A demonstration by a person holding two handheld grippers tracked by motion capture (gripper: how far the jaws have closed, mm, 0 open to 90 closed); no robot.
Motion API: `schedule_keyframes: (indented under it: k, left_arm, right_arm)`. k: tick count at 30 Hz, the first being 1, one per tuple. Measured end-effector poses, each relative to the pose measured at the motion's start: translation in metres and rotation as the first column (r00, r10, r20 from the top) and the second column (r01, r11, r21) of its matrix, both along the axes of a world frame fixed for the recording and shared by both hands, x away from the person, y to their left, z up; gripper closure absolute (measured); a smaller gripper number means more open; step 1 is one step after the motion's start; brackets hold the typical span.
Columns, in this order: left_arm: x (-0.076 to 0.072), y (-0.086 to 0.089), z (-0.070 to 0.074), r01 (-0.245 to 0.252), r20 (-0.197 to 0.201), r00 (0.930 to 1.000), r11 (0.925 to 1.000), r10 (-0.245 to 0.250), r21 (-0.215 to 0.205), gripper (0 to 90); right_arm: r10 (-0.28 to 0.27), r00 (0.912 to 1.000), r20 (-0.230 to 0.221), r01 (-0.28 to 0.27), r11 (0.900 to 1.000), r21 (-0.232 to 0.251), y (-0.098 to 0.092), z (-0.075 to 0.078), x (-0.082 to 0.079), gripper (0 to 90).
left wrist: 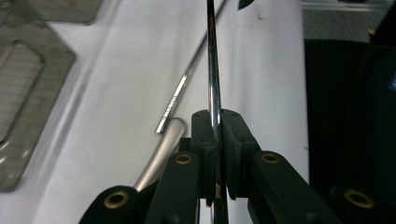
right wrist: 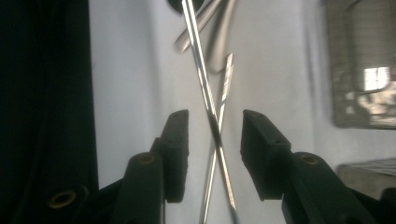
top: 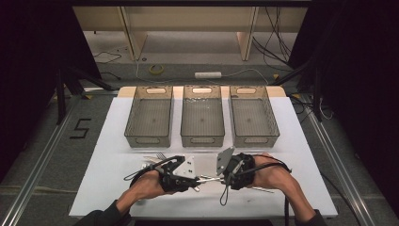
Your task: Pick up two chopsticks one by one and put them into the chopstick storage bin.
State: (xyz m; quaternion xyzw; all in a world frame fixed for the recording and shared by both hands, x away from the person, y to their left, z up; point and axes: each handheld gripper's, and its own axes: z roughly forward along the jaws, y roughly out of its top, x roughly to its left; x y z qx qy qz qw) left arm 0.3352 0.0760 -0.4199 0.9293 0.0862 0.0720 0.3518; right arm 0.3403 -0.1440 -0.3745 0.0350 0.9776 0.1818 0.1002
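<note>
Low in the frame, we see the left gripper (left wrist: pixel 215 140) clamped on a thin metal rod (left wrist: pixel 212 60); the right gripper (right wrist: pixel 215 140) has its jaws apart around the rod.

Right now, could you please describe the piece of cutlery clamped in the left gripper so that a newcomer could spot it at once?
Start at the white table with three grey bins along its far side. In front of the middle bin, the two grippers face each other. The thin shiny metal utensil handle runs between them, lifted off the table and pinched in the left gripper, unlike the loose cutlery lying flat beneath.
</note>
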Motion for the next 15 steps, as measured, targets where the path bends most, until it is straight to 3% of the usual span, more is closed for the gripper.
schedule_keyframes:
  k: [2, 3, 4, 6, 10, 12, 15]
  left_arm:
    - [0.004, 0.004, 0.001, -0.040, -0.002, 0.9992, 0.9991, 0.040, -0.015, 83.9]
    - [0.005, 0.006, 0.002, -0.066, 0.001, 0.9978, 0.9976, 0.066, -0.021, 83.8]
    - [0.007, 0.008, 0.003, -0.093, 0.003, 0.9956, 0.9950, 0.094, -0.035, 83.9]
    - [0.010, 0.014, 0.006, -0.131, 0.010, 0.9913, 0.9903, 0.131, -0.046, 83.9]
    - [0.016, 0.025, 0.012, -0.206, 0.015, 0.9778, 0.9733, 0.209, -0.100, 83.9]
    - [0.019, 0.030, 0.014, -0.240, 0.019, 0.9695, 0.9631, 0.244, -0.121, 83.8]
    - [0.023, 0.038, 0.019, -0.288, 0.020, 0.9553, 0.9447, 0.295, -0.156, 83.9]
  right_arm:
    - [-0.072, 0.9974, -0.004, 0.072, 0.993, 0.091, -0.005, 0.005, 0.004, 57.0]
    - [-0.128, 0.9918, 0.008, 0.124, 0.977, 0.173, -0.010, 0.008, 0.007, 48.0]
    - [-0.128, 0.9918, 0.008, 0.124, 0.977, 0.173, -0.010, 0.008, 0.007, 48.0]
    - [-0.181, 0.9831, 0.023, 0.170, 0.952, 0.253, -0.016, 0.010, 0.009, 43.1]
    - [-0.273, 0.9617, 0.023, 0.243, 0.888, 0.391, -0.028, 0.008, 0.009, 38.7]
    - [-0.308, 0.9514, -0.004, 0.281, 0.862, 0.422, -0.034, 0.006, 0.010, 35.4]
    - [-0.351, 0.9361, -0.023, 0.326, 0.840, 0.434, -0.040, -0.001, 0.010, 32.8]
